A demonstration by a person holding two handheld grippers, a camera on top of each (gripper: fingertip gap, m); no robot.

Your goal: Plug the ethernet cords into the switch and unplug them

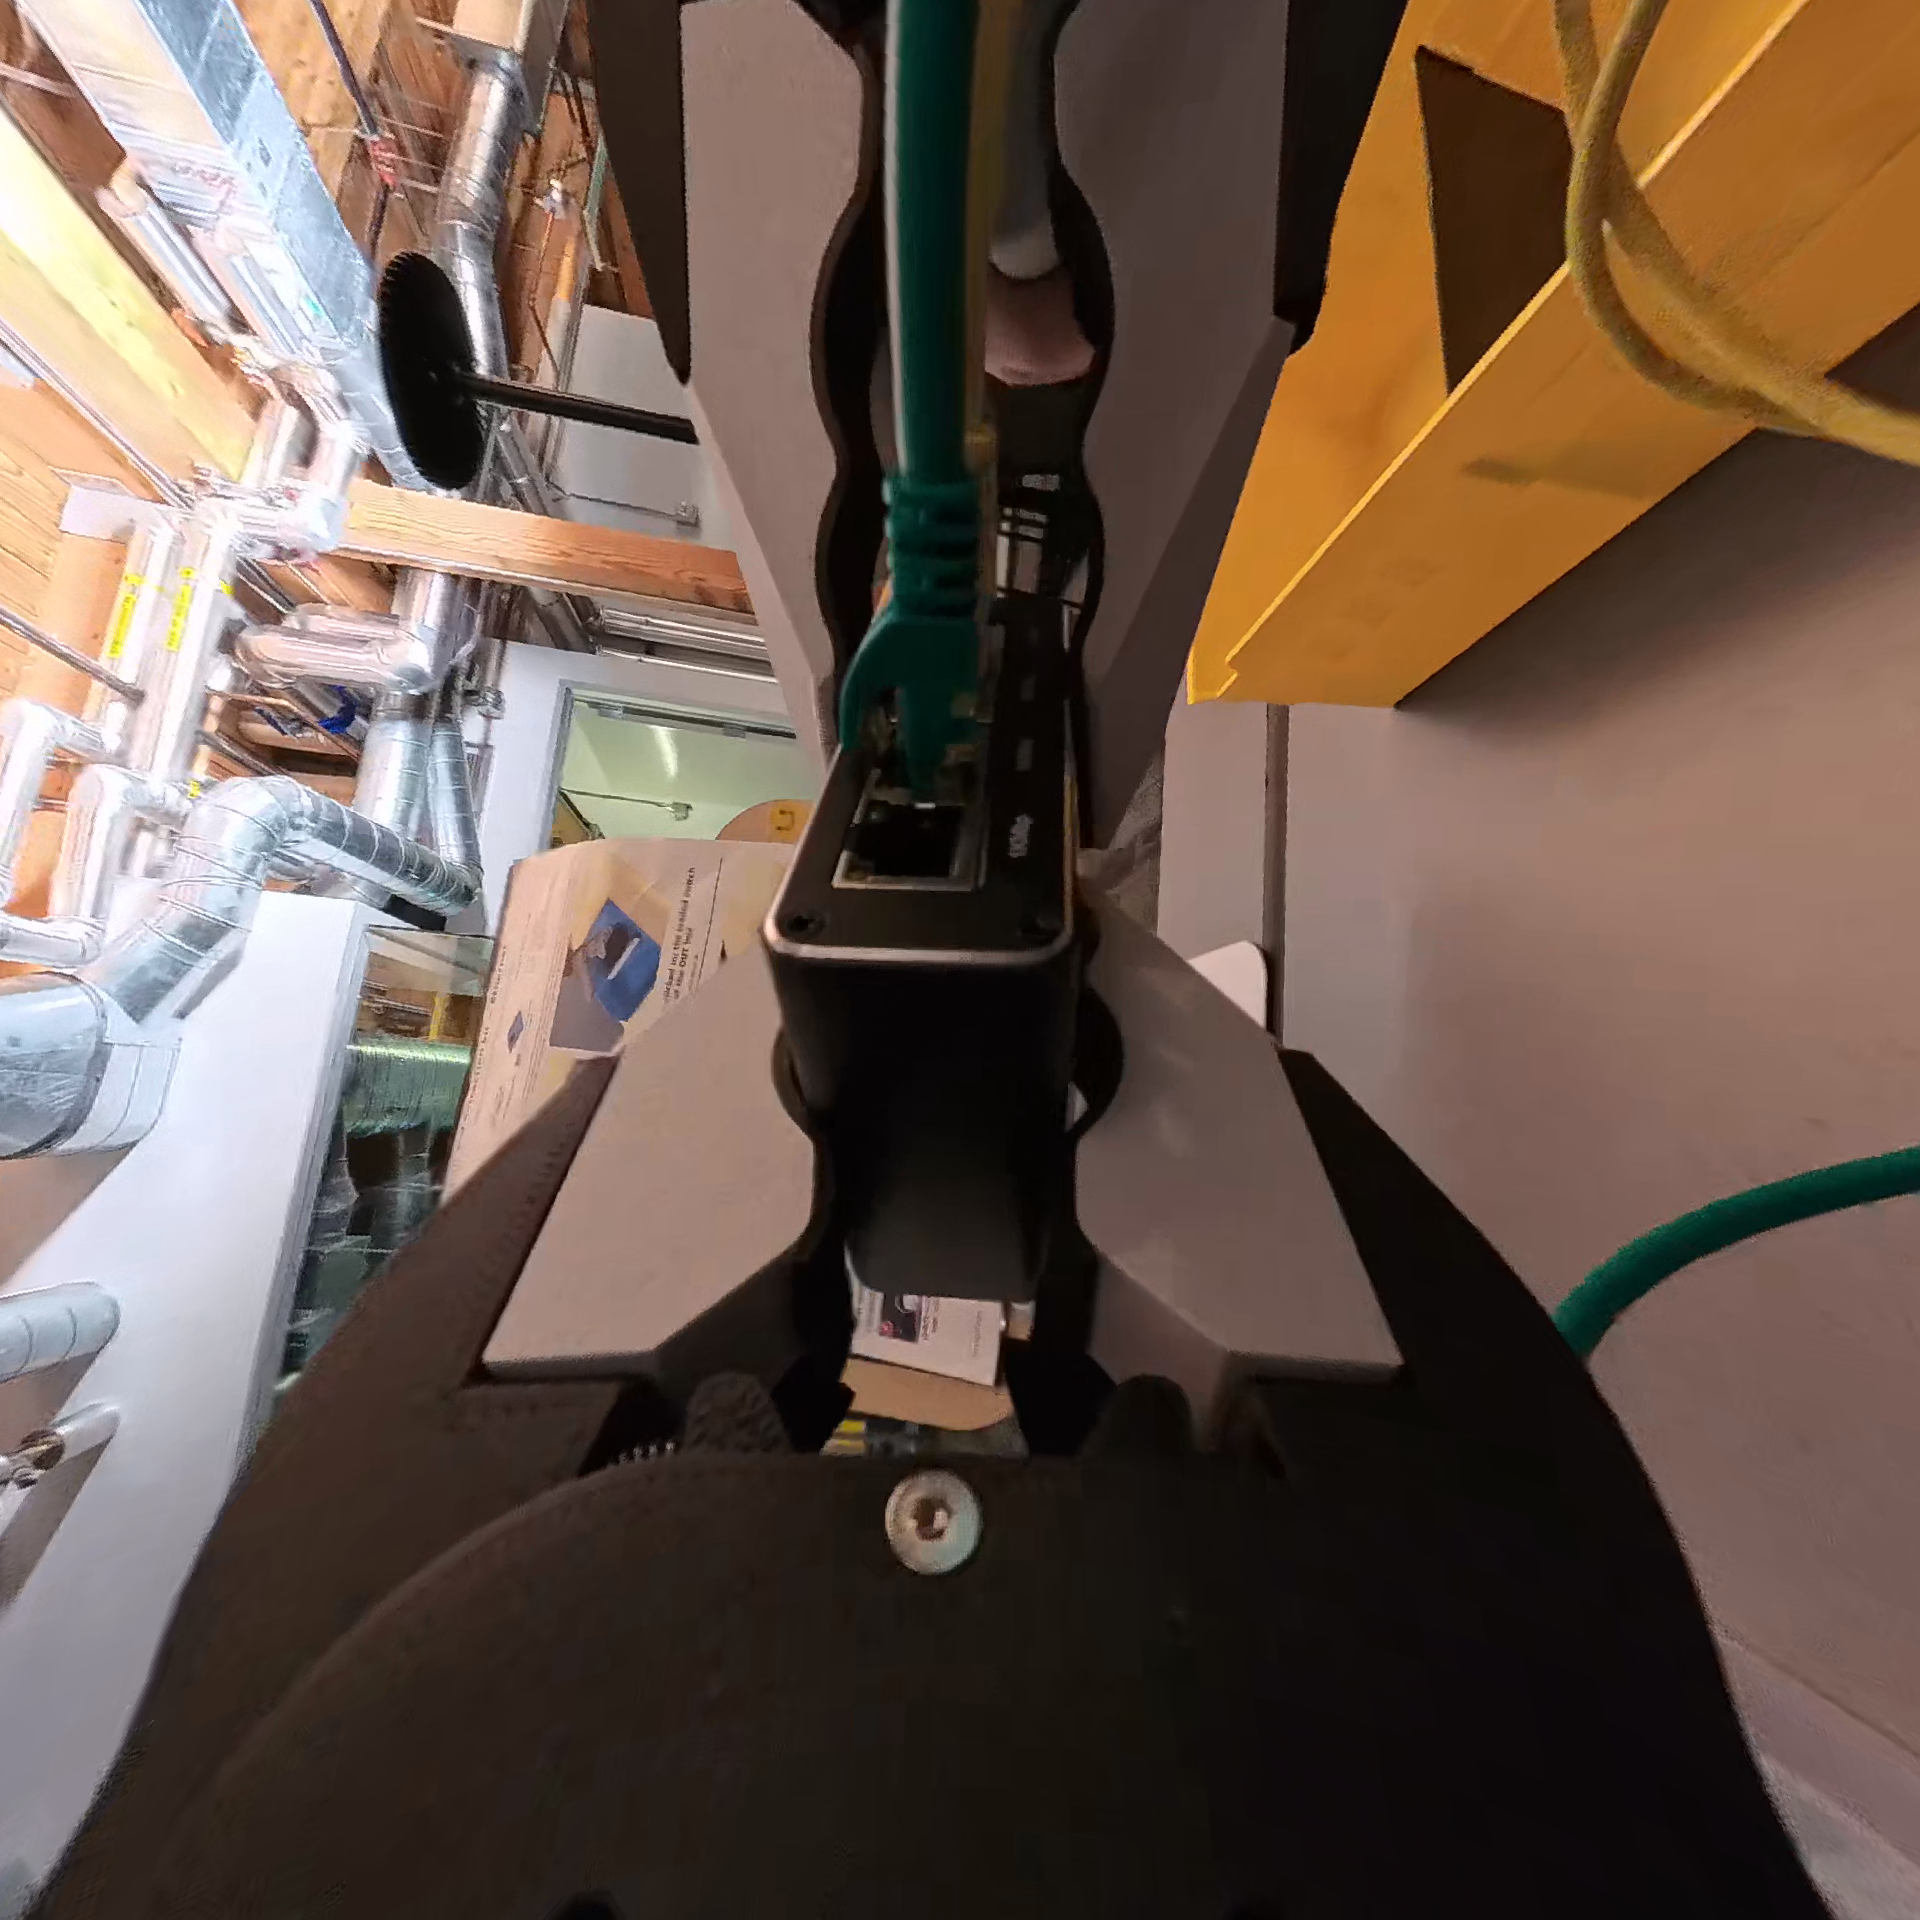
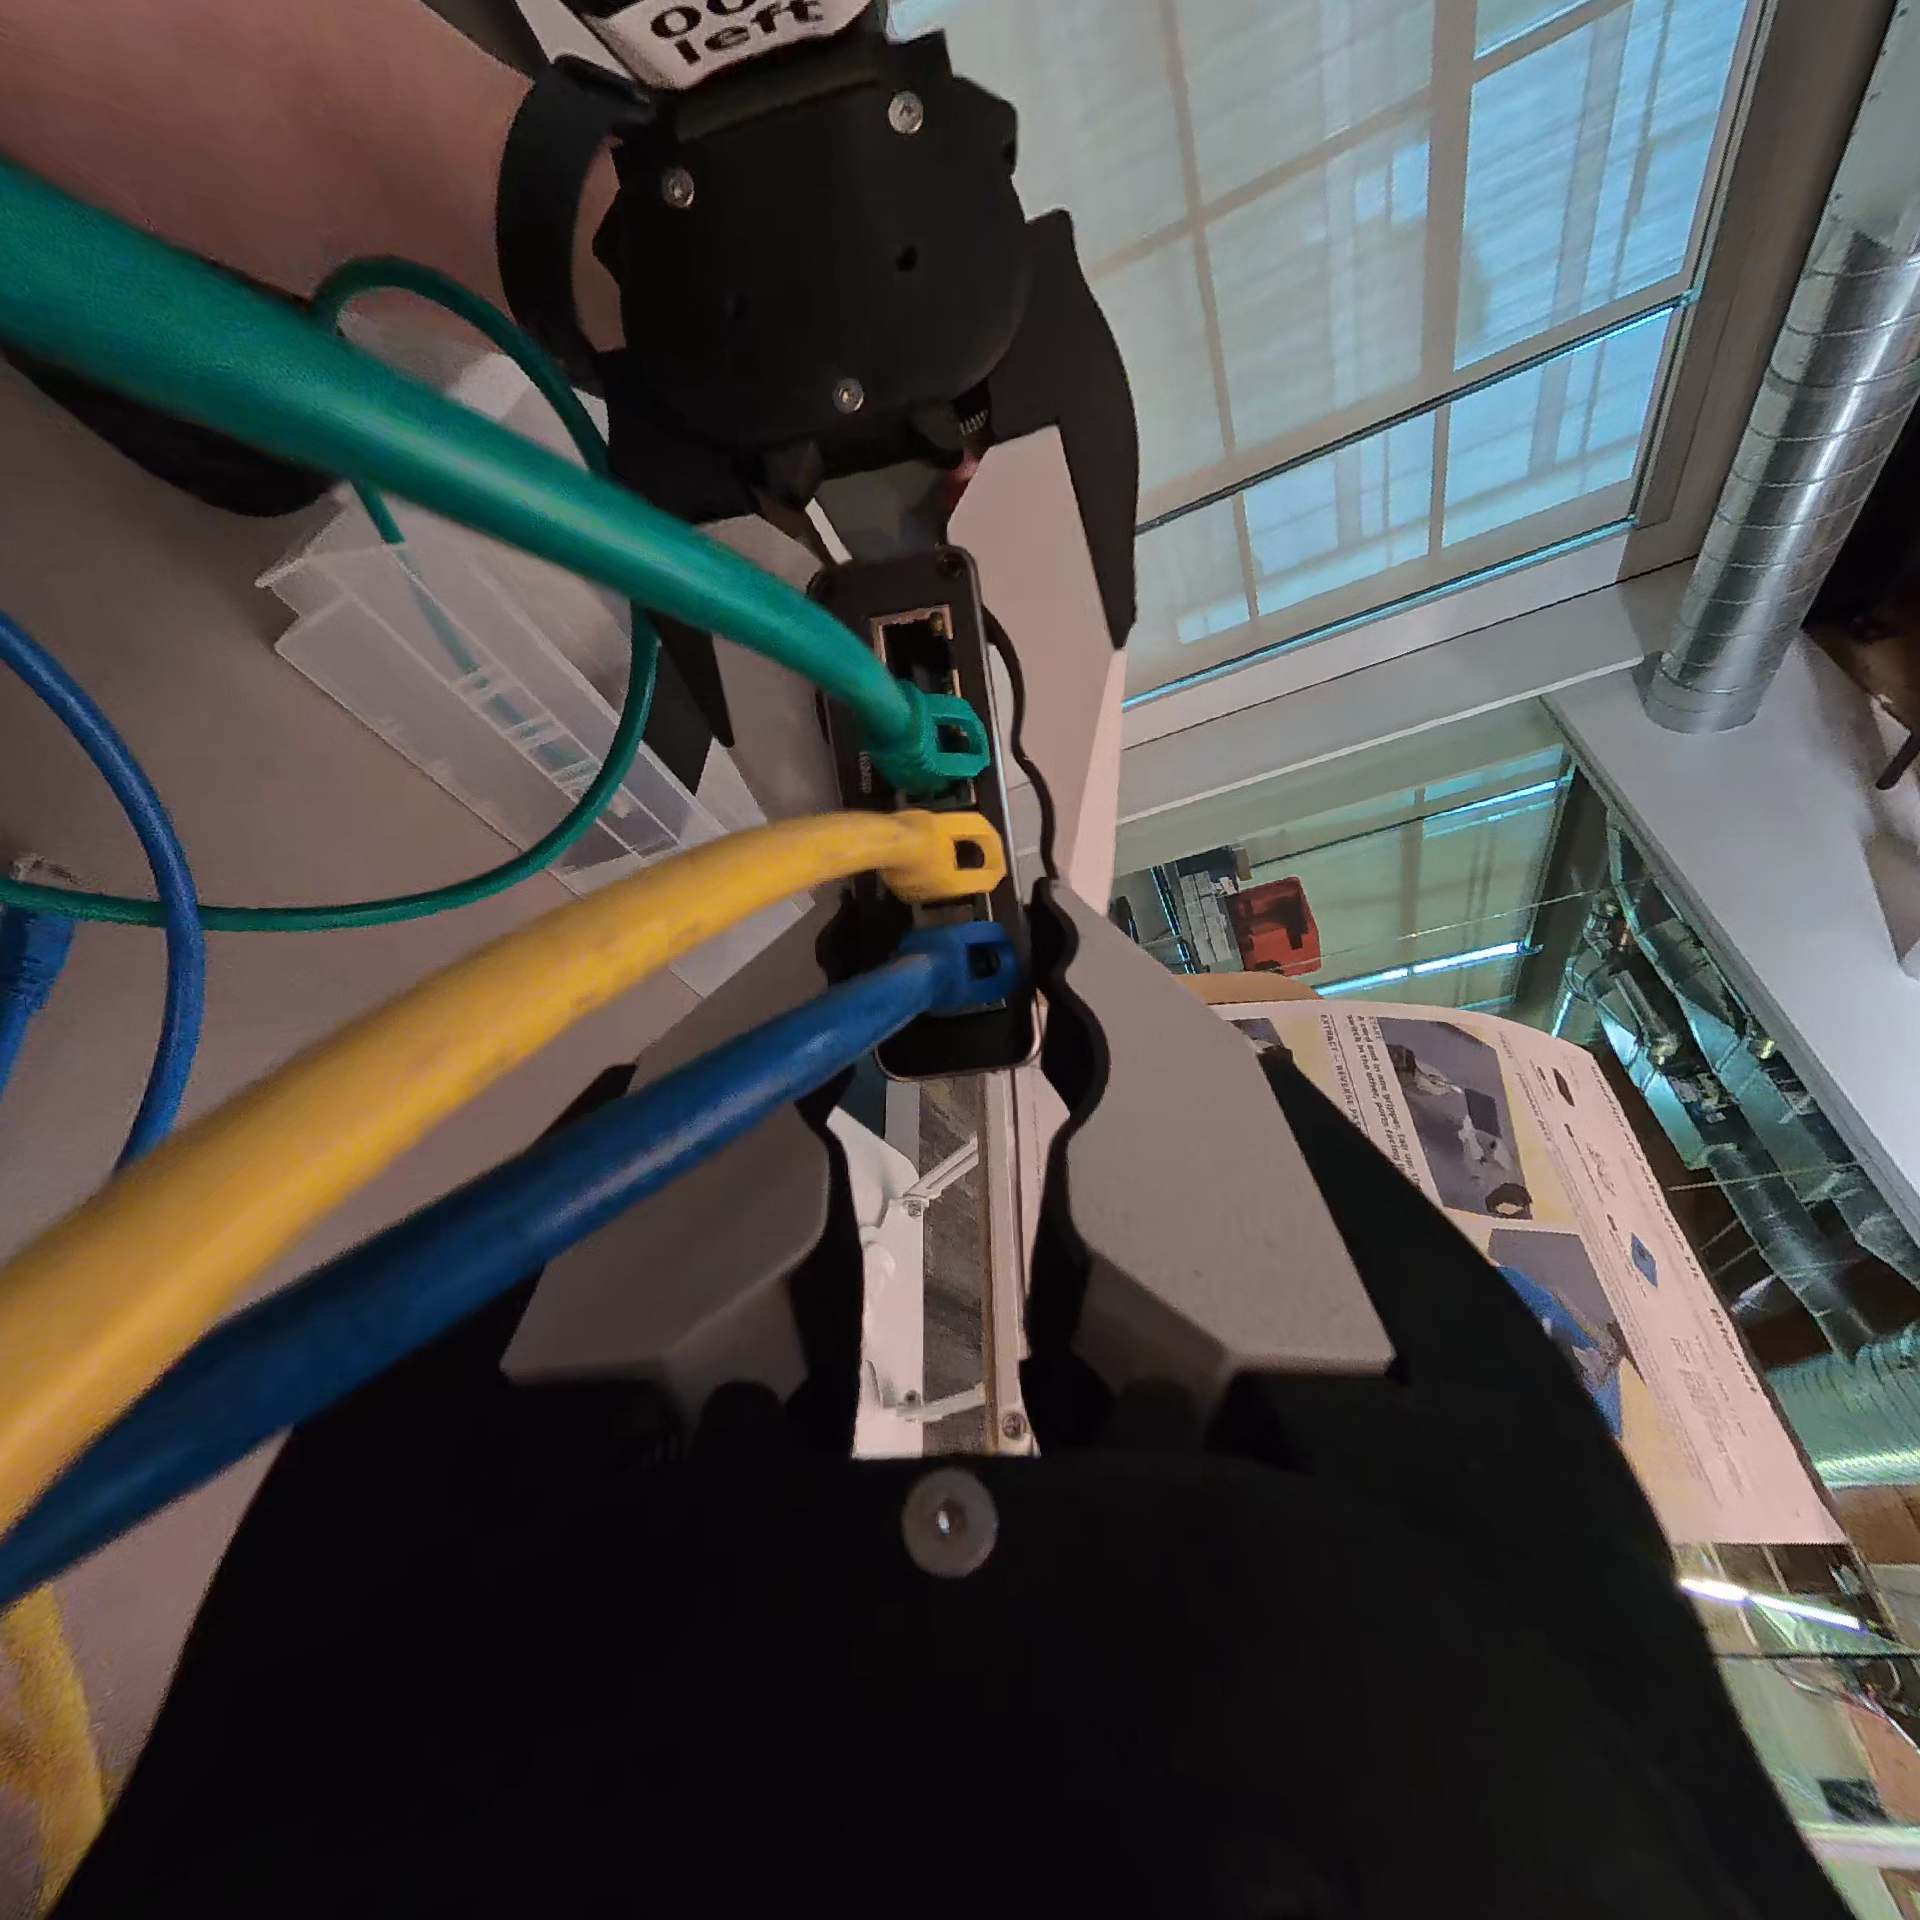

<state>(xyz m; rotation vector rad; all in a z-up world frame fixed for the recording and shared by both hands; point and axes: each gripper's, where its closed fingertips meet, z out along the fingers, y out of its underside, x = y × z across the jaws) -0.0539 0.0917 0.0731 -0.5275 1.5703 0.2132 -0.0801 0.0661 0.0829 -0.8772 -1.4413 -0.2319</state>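
Note:
The black switch (image 1: 914,1039) (image 2: 914,582) is held in the air between both grippers. My left gripper (image 1: 925,987) (image 2: 920,686) is shut on one end of it. My right gripper (image 2: 940,935) (image 1: 966,769) closes on the opposite end, beside the blue plug (image 2: 966,961); the cords hide its left finger. A green cord (image 2: 416,416) (image 1: 925,312), a yellow cord (image 2: 520,987) and a blue cord (image 2: 520,1226) are plugged into the switch. The port (image 2: 914,644) nearest my left gripper is empty.
A thin green cord (image 2: 582,831) (image 1: 1714,1216) and a loose blue cord (image 2: 166,883) lie on the grey table (image 1: 1558,935). A clear plastic box (image 2: 468,665), a yellow bin (image 1: 1455,468) with a yellow cord loop (image 1: 1621,260), and a printed sheet (image 2: 1507,1195) are nearby. The grippers are tip to tip, or close to it.

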